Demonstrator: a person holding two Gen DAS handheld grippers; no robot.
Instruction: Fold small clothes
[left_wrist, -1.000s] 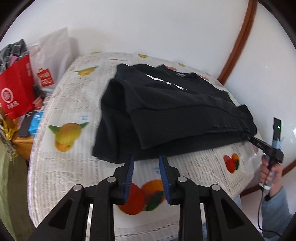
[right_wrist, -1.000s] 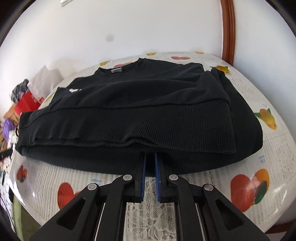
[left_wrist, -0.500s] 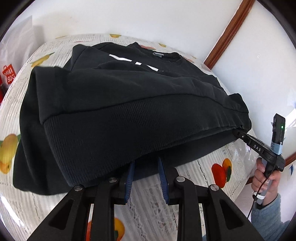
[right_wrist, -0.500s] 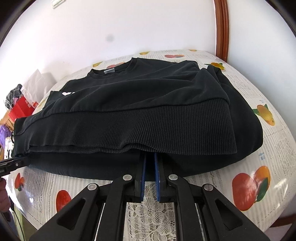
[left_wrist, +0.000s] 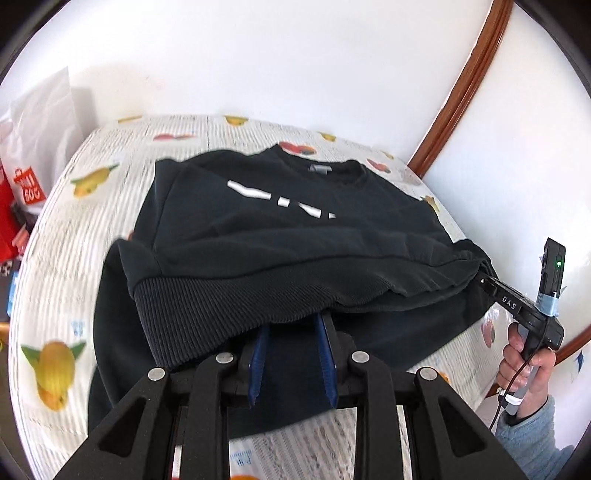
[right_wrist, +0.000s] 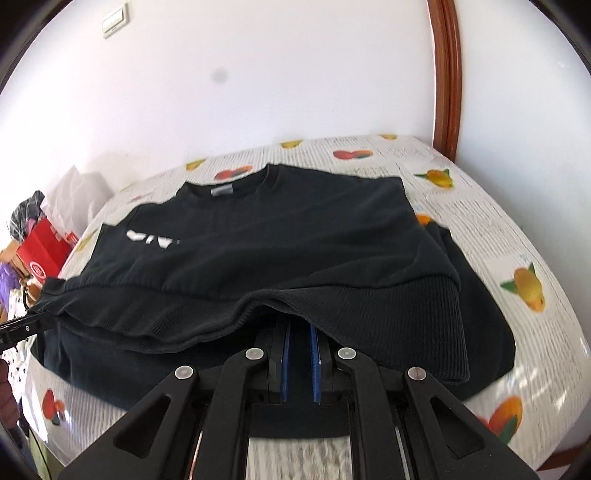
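Black sweatshirt (left_wrist: 280, 236) is lying on the fruit-print tablecloth (left_wrist: 66, 280), its ribbed hem (left_wrist: 207, 317) now lifting higher and travelling toward the neckline (left_wrist: 317, 170) compared with half a second ago, uncovering more of the lower layer. Left gripper (left_wrist: 291, 330) is reaching under the hem's left part, blue pads standing apart with dark fabric between them; a firm grasp cannot be told. Right gripper (right_wrist: 298, 334) is tucked beneath the hem's right part, pads slightly parted, tips hidden by cloth; grasp likewise unclear. Right hand (left_wrist: 526, 363) is gripping its handle upright beside the table edge. Red shopping bag (right_wrist: 38, 254) is standing far left.
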